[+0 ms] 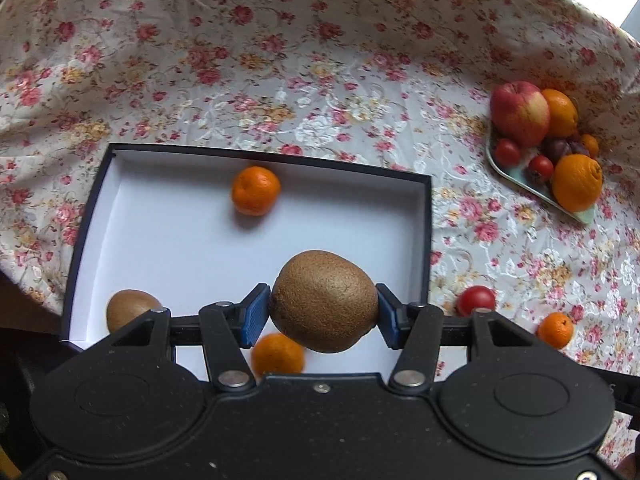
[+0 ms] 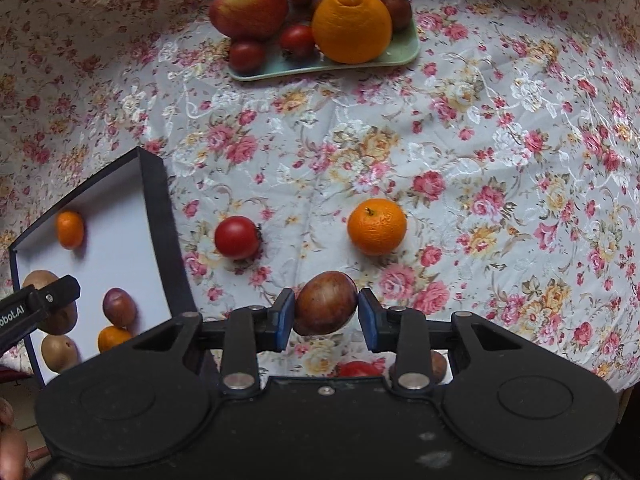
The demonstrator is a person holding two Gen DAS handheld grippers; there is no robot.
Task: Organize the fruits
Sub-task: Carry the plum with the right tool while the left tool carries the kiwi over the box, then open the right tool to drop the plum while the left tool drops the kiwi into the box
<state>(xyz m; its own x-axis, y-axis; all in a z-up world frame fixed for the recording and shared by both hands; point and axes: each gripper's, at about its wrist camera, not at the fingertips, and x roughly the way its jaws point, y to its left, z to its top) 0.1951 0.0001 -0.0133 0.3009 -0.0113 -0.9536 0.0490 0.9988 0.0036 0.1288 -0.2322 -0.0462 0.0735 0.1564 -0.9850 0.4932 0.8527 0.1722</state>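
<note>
My left gripper (image 1: pixel 324 312) is shut on a brown kiwi (image 1: pixel 324 300) and holds it above the near right part of a dark box (image 1: pixel 426 232) with a white floor. Inside the box lie a mandarin (image 1: pixel 256 190), a second kiwi (image 1: pixel 130 312) and another mandarin (image 1: pixel 278 356). My right gripper (image 2: pixel 326 312) is shut on a reddish-brown plum (image 2: pixel 326 304) over the floral cloth, right of the box (image 2: pixel 160 216). A plum (image 2: pixel 119 307) also lies in the box.
A pale green plate (image 2: pixel 404 52) at the back holds an apple (image 2: pixel 248 4), a big orange (image 2: pixel 352 24) and small fruit. Loose on the cloth are a tomato (image 2: pixel 237 237) and a mandarin (image 2: pixel 377 227). Another tomato (image 2: pixel 358 369) shows under my right gripper.
</note>
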